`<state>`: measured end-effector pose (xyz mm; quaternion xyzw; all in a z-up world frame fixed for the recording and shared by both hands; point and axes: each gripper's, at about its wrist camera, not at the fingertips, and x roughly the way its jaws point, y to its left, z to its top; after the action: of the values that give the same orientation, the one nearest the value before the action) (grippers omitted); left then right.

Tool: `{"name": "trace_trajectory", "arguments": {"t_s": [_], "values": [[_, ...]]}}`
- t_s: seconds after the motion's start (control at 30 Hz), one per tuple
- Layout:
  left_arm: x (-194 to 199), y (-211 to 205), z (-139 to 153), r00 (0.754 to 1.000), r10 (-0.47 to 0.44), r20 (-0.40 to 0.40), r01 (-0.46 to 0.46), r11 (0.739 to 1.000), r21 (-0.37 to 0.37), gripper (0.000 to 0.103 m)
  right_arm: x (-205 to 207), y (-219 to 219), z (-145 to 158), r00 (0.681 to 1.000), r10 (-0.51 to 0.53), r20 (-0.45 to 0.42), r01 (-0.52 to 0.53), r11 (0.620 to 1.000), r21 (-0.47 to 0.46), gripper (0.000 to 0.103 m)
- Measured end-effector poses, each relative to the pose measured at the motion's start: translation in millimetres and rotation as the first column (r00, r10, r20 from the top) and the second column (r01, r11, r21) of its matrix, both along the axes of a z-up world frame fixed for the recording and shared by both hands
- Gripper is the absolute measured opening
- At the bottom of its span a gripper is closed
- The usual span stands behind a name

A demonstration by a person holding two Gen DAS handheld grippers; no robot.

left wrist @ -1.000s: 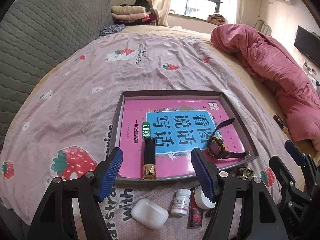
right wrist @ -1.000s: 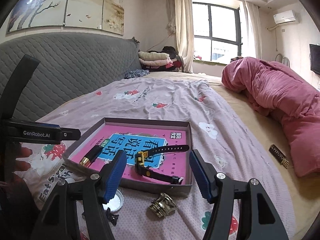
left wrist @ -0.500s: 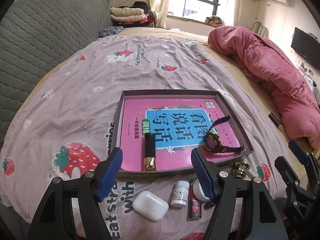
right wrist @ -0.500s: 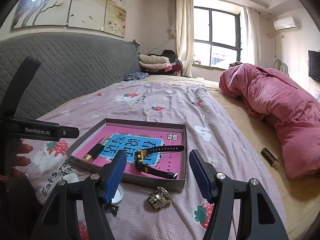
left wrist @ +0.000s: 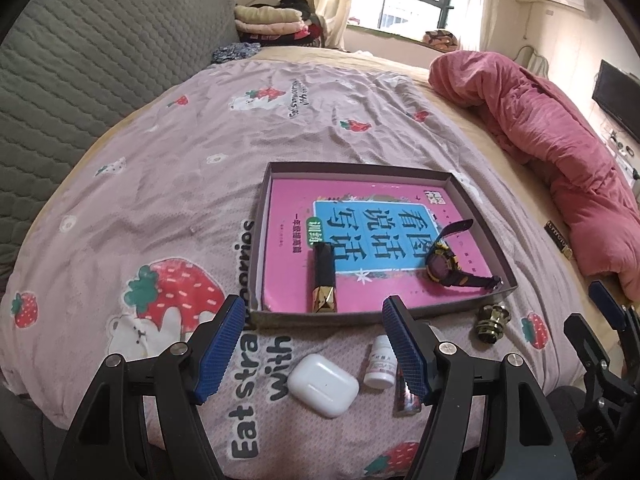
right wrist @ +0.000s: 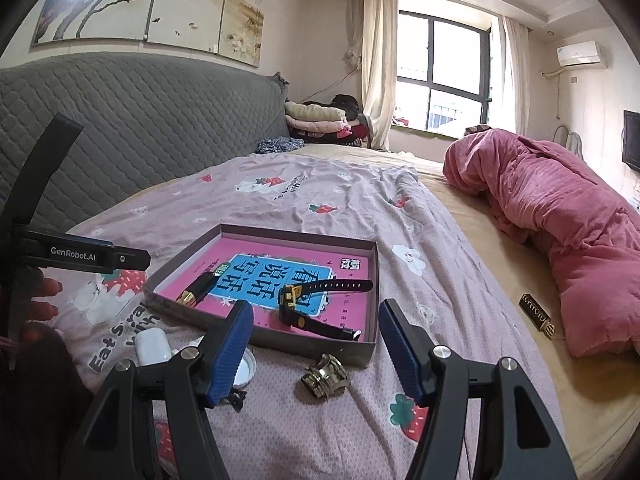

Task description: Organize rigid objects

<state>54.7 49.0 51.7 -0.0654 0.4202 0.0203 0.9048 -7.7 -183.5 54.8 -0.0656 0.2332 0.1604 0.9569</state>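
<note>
We are holding the left gripper [left wrist: 314, 354] and right gripper [right wrist: 316, 346] spread wide, both empty. Only the left view is showing the white pill bottle [left wrist: 380, 366], lower centre, below the shallow grey cardboard tray [left wrist: 262, 236]; the right finger [left wrist: 406, 350] is partly covering it.

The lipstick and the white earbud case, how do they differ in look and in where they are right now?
The lipstick is a slim black tube with a faceted gold end; the earbud case is a rounded, glossy white block. The lipstick lies inside the gray box, on the pink book; the earbud case lies outside it, on the strawberry bedsheet near the box's front wall. Both lie flat, and neither gripper holds them.
</note>
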Motion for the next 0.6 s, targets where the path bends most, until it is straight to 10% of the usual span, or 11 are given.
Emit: {"name": "trace_trajectory", "arguments": {"t_s": [0.6], "values": [[-23,-8,-13,0.998,-0.049,-0.024,0.051,0.998,0.049,0.073,-16,2,-4,0.995,0.05,-0.081,-0.049,0.999,0.022,0.065]]}}
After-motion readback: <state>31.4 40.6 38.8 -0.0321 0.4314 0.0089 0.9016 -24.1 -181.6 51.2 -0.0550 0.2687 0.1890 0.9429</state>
